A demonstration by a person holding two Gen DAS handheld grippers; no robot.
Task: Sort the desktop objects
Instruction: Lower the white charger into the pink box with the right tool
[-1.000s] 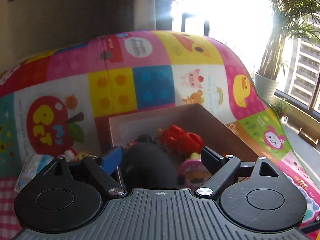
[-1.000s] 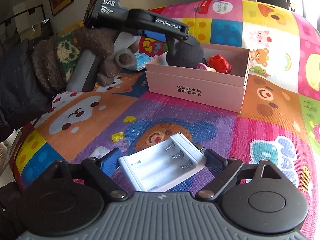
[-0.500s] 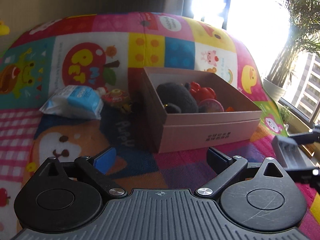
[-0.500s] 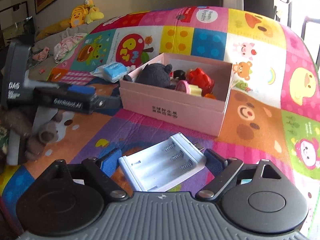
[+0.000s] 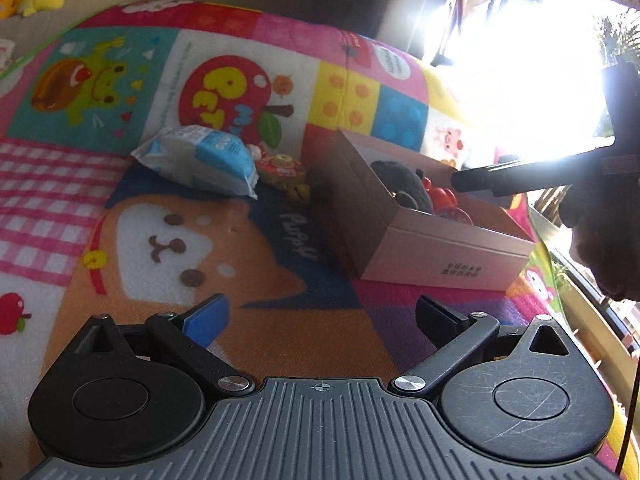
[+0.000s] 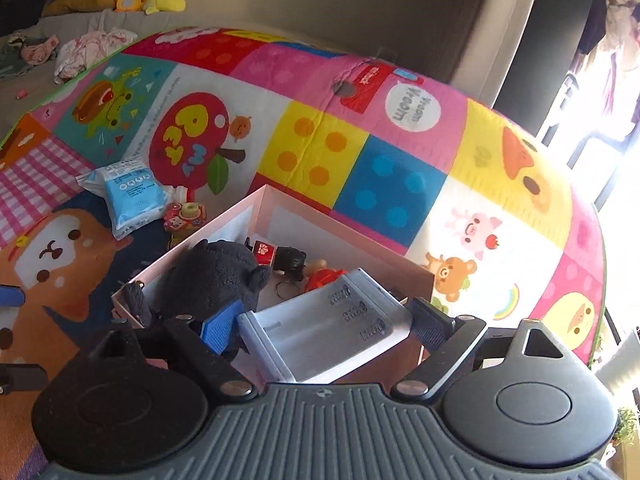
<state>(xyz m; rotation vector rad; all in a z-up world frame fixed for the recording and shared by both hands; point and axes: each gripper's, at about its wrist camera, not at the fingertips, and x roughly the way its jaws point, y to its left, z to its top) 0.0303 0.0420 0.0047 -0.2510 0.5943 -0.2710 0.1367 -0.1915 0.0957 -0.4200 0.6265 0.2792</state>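
From my left wrist view, the box [image 5: 436, 248] sits on the mat [image 5: 248, 240] to the right, with a packet [image 5: 200, 160] and a small toy [image 5: 282, 170] just left of it. In the box lie a plush [image 6: 216, 276] and toys. My right gripper [image 6: 324, 320] carries a battery holder [image 6: 320, 328] over the box's near edge.

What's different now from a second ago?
The left tool let go of the black plush toy in the pink box and backed away, its jaws opening, empty. The right tool carried the white battery holder over the box. The blue tissue pack stayed on the mat.
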